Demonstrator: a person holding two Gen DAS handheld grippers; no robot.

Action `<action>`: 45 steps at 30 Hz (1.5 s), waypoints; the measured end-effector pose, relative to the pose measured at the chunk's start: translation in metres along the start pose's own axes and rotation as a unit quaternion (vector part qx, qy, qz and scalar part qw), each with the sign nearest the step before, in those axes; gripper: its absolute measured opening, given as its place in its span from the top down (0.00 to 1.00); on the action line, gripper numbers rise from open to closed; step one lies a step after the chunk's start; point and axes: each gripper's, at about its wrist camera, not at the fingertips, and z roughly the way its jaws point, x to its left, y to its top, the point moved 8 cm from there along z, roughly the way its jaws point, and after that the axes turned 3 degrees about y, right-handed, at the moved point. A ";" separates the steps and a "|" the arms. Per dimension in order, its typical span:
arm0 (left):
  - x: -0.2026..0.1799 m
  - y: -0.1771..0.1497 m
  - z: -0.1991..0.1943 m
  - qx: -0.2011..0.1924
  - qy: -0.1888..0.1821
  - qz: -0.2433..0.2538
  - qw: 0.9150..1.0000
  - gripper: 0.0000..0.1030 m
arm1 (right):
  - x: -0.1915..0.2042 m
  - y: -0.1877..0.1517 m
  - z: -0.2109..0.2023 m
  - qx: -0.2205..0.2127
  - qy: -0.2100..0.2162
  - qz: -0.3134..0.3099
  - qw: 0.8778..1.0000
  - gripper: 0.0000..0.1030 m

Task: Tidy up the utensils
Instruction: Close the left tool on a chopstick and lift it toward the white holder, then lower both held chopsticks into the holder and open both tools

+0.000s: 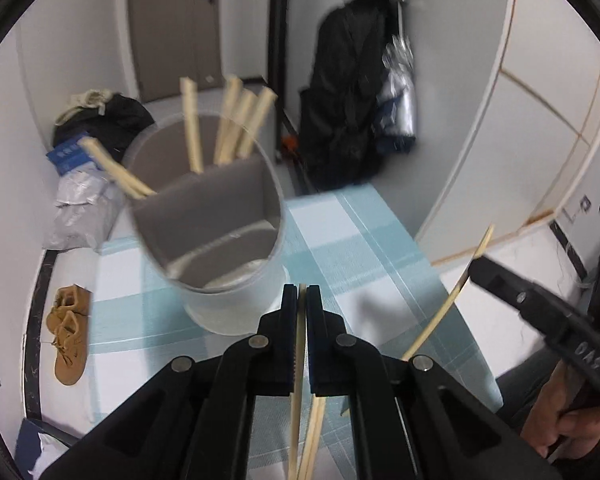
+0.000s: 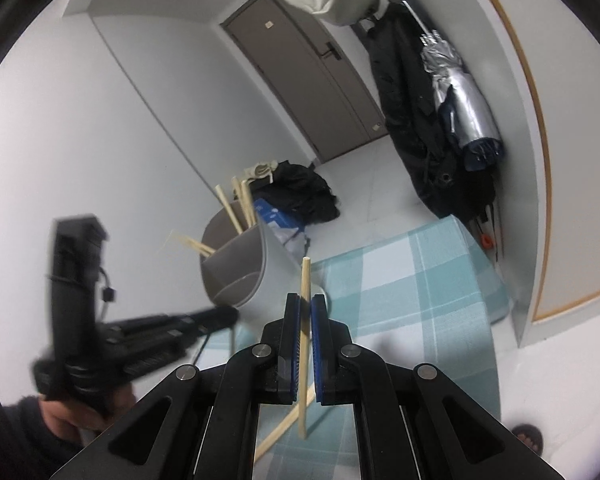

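My left gripper [image 1: 301, 292] and right gripper [image 2: 305, 303] each clamp one light, stiff, slippery bamboo chopstick [image 1: 299, 368] [image 2: 304, 320] near mid-length, ahead of which stands the divided utensil holder [image 1: 236, 280], so I judge a firm pinch prevents pivoting.

Left tongs [image 1: 301, 300]: matte black, angular linkage arms, round silver pivot screws, blue ribbed pads. Right tongs [image 2: 305, 312]: same build, blue pads brighter. Right handle carries pale embossed lettering, mirrored. Bare-skinned right hand [image 1: 568, 412]; left hand [image 2: 74, 408] below a dark sleeve; thin black cable on the left handle.
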 end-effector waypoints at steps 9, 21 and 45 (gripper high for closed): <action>0.015 -0.004 -0.022 -0.043 -0.005 -0.058 0.997 1.00 | 0.038 -0.003 -0.001 -0.004 -0.006 -0.070 0.998 0.96; 0.022 0.003 -0.042 -0.048 -0.013 -0.081 0.995 1.00 | 0.076 -0.004 0.003 -0.007 -0.013 -0.121 0.993 0.96; 0.044 0.087 -0.091 -0.070 -0.030 -0.099 0.992 1.00 | 0.131 0.083 0.014 -0.024 0.019 -0.126 0.992 0.96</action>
